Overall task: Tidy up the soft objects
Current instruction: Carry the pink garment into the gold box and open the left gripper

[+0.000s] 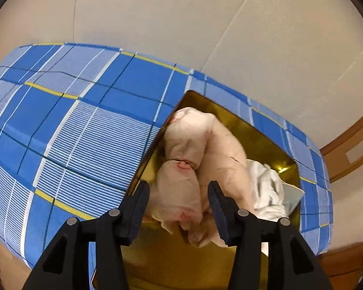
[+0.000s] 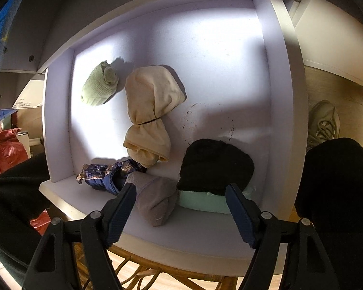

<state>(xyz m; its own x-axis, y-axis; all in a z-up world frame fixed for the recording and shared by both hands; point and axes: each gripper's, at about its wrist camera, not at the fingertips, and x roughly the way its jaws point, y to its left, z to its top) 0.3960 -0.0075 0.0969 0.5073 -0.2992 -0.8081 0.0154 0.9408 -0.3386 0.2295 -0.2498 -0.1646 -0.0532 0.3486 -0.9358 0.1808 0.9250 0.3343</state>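
Observation:
In the left wrist view my left gripper (image 1: 179, 205) is open, its fingers on either side of a pale pink soft bundle (image 1: 200, 149) that lies in a gold box (image 1: 261, 135) with a white cloth (image 1: 266, 183). In the right wrist view my right gripper (image 2: 181, 207) is open and empty above the front of a white drawer (image 2: 205, 48). In the drawer lie a green knitted piece (image 2: 99, 84), a cream bundle (image 2: 150, 111), a black cloth (image 2: 215, 164) on a mint one (image 2: 205, 200), a grey sock (image 2: 155, 198) and a blue patterned piece (image 2: 106, 174).
The gold box sits on a bed with a blue checked sheet (image 1: 72, 120) against a pale wall. A wicker stand (image 2: 142, 273) shows under the drawer's front. A shoe (image 2: 324, 120) lies on the wooden floor to the right. Red fabric (image 2: 2, 147) lies at the left.

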